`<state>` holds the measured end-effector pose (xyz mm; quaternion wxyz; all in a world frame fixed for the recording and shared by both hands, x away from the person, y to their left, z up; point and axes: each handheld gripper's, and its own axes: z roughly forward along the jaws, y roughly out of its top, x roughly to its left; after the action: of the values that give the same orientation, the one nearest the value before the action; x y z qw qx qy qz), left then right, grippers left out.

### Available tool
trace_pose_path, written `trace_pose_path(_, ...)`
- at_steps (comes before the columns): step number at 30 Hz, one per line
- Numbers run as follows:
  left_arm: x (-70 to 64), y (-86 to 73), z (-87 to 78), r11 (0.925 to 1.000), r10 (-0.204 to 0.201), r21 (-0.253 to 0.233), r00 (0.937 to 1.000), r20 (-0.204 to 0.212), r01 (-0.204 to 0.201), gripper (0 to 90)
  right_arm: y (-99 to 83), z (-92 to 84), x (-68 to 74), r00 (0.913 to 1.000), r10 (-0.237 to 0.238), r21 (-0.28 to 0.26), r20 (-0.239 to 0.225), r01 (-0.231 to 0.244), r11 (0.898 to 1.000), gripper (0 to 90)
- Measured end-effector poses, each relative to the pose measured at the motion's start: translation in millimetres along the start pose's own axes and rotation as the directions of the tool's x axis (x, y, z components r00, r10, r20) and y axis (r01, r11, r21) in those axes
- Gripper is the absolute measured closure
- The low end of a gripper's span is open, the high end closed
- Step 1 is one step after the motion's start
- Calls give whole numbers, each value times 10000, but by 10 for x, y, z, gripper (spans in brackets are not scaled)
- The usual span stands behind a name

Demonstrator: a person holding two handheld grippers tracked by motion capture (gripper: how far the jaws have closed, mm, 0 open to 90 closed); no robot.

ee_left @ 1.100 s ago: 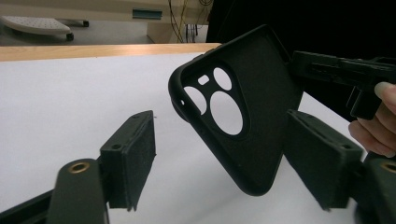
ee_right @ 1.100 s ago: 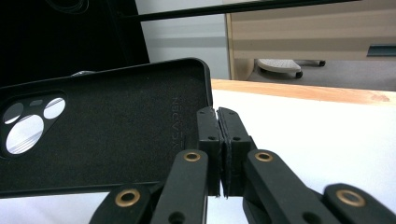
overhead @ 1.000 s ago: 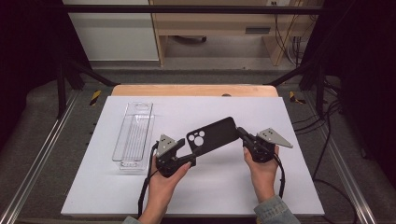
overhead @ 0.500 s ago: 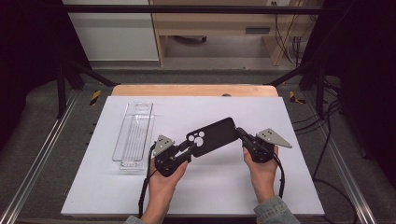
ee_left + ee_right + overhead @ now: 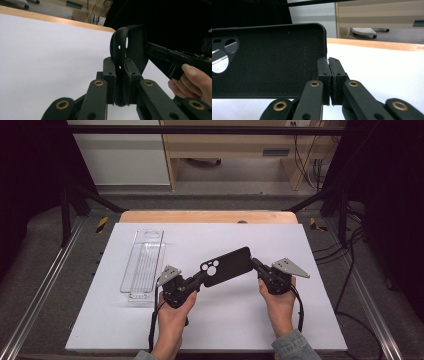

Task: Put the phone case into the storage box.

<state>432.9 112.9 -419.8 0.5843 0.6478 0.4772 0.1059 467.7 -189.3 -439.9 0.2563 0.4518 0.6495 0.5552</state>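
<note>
Black soft phone case is held above the white desk, left gripper, just closed, and right gripper each pinching an end; keep both grips even to avoid twisting.

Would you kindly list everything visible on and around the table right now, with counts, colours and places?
phone case: one, black, held off the board between both grippers
packaging tray: one, clear plastic, lying on the board's left part
board: one, white, covering the table
table: one, light wood, edge showing beyond the board
left gripper: one, black, jaws just closed onto the case's camera-hole end
right gripper: one, black, clamped on the case's other end
hands: two, each holding a gripper
</note>
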Motion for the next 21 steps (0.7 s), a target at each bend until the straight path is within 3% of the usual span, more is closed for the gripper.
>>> trace_pose_path(10,10,29,-30,9998,130,-150,9999,-55,-131,829,-31,35,1,9998,61,117,-196,-59,9999,882)
trace_pose_path(14,33,63,-51,9994,299,-186,9995,-127,-302,830,-59,72,5,9986,175,311,-505,-159,9994,866)
trace_pose_path(19,82,114,-73,9984,434,-353,9985,-327,-445,831,-70,98,-17,9977,351,454,-573,-325,9984,694)
trace_pose_path(20,97,126,-80,9981,450,-393,9982,-407,-466,830,-66,100,-40,9973,447,405,-575,-424,9983,618)
trace_pose_path(21,111,135,-87,9981,459,-394,9980,-444,-477,830,-66,100,-40,9973,447,405,-575,-424,9983,618)
